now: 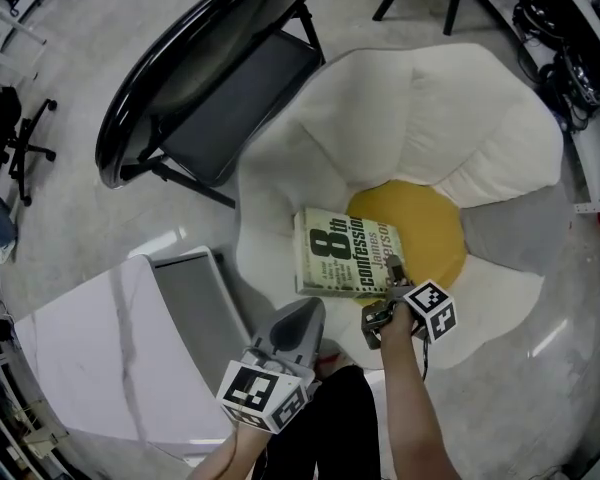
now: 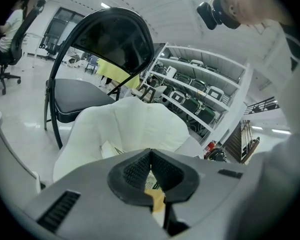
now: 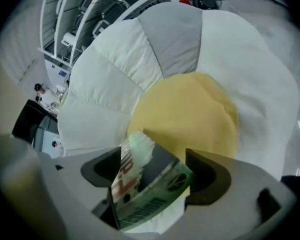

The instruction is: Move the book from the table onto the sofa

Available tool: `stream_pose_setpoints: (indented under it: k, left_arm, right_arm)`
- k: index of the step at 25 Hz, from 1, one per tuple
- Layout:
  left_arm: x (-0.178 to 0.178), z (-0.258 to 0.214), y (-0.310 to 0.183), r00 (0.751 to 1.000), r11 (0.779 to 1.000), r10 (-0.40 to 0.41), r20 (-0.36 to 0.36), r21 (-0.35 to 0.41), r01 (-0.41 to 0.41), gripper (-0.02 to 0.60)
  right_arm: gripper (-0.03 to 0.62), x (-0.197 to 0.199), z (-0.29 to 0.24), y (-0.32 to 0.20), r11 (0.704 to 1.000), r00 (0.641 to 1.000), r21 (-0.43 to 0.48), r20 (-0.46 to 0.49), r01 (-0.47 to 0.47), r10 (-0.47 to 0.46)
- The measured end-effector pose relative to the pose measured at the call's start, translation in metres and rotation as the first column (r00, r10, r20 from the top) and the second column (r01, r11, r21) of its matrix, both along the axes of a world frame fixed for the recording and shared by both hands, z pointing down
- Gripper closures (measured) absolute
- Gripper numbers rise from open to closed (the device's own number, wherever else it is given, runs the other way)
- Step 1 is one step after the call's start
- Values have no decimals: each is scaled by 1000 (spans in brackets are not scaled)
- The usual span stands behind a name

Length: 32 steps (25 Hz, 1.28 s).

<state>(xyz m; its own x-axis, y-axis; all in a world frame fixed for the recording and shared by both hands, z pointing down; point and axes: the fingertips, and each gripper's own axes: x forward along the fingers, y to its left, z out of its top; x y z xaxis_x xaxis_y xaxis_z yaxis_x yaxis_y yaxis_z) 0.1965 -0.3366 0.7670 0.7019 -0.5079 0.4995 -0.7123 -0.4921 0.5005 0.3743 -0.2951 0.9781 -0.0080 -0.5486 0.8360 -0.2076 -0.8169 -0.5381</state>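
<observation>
Right gripper view: releasing the book (image 3: 145, 184) onto the sofa (image 3: 190, 44)

Status: the right tongs (image 3: 155, 171) stand wide open, book corner loose between the jaws, neither pad pressing it. The book rests on the sofa seat, across a white petal and the yellow centre. The left tongs (image 2: 151, 176) are closed and empty. Withdraw the right tongs straight back along the jaws; avoid dragging the cover.

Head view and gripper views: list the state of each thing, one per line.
book: closed, cover up, lying on the sofa, partly over its yellow centre.
right gripper: open, the book's corner between its jaws.
left gripper: shut, empty.
black chair: upright, nothing on its seat.
</observation>
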Motion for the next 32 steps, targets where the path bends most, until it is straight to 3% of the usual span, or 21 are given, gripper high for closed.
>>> stream_pose_setpoints:
  k: [5,15,19,27,32]
  left_arm:
    - [4,-1,3,1000,1000,10,4,-4,-10,571]
    - [17,-15,15,999,999,41,8,15,-42,571]
    - [18,-27,25,998,998,56,23,24,-57,571]
    - [18,-69,42,996,996,79,49,47,-82,571]
    - [19,-106,46,996,994,78,53,73,-82,571]
  right_arm:
    - [217,9,-8,11,999,999,-26,-47,19,-21]
    - [217,1,-14,101,989,985,-20,89,-146,148]
    - [218,-6,-35,121,990,983,3,117,-143,142]
    - [218,-32,-109,91,981,984,182,176,-71,39]
    - [220,-46,-176,58,948,987,318,153,1,-52]
